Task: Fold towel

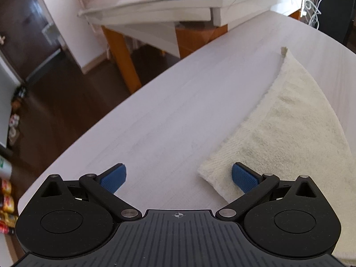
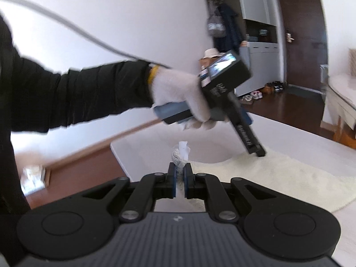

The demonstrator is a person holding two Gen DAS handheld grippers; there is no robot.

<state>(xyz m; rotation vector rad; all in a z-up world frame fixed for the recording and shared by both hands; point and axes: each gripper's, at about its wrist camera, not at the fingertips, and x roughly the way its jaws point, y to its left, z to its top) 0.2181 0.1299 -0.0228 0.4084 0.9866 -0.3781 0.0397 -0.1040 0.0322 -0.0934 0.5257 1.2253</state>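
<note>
A cream towel [image 1: 289,133] lies on the white table [image 1: 166,111], filling the right side of the left wrist view. My left gripper [image 1: 178,178] hangs open just above the table, its right blue pad [image 1: 243,178] over the towel's near corner and its left pad over bare table. In the right wrist view my right gripper [image 2: 180,182] is shut on a towel corner [image 2: 180,155], whose white tag sticks up past the pads. The rest of the towel [image 2: 278,175] spreads to the right. A gloved hand [image 2: 178,91] holds the left gripper [image 2: 259,152], tip down over the towel's far edge.
A glass-topped side table [image 1: 155,6] with orange wooden legs stands beyond the table's far edge. Dark wood floor [image 1: 55,89] lies left of the table. A black sleeve [image 2: 77,95] crosses the right wrist view. Shoes [image 2: 255,94] sit by a brown door.
</note>
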